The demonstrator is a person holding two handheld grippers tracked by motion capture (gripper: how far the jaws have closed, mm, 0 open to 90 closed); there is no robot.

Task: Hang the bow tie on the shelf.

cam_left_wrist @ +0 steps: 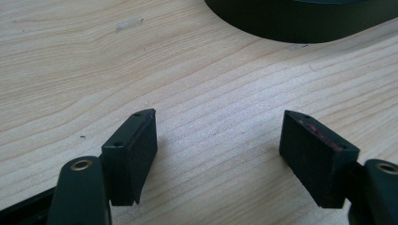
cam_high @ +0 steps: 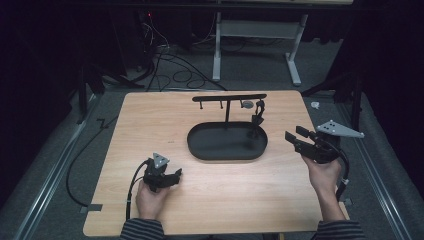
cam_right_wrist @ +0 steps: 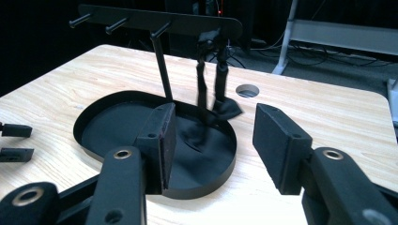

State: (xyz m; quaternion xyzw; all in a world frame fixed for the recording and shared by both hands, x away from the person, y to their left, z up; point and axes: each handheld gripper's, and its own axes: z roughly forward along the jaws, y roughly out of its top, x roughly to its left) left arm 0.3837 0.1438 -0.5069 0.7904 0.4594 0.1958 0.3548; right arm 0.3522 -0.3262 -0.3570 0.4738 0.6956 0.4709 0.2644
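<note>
From the high view: the black strap hangs off the right-hand peg of the rack, its tail drooping to the rim of the oval tray at about two o'clock. The right tongs sit off at the tray's three o'clock, spread and empty, nosing toward that strap. The left tongs rest low on the counter near seven o'clock of the tray, also released

Left gripper view: both pads apart over bare wood, nothing between them, the tray edge up at one o'clock

Right gripper view, and here's the interesting bit: the strap dangles in two thin limp bands from the rack, ending in a crumpled flap at the tray wall. Jaws wide, clear of it. I'd call it light, soft, floppy stuff, likely to swing and fold when nudged, no fear of breaking it. Best bite looks like pinching both bands together midway down, then lifting up off the peg rather than tugging sideways, or the light rack may tip
</note>
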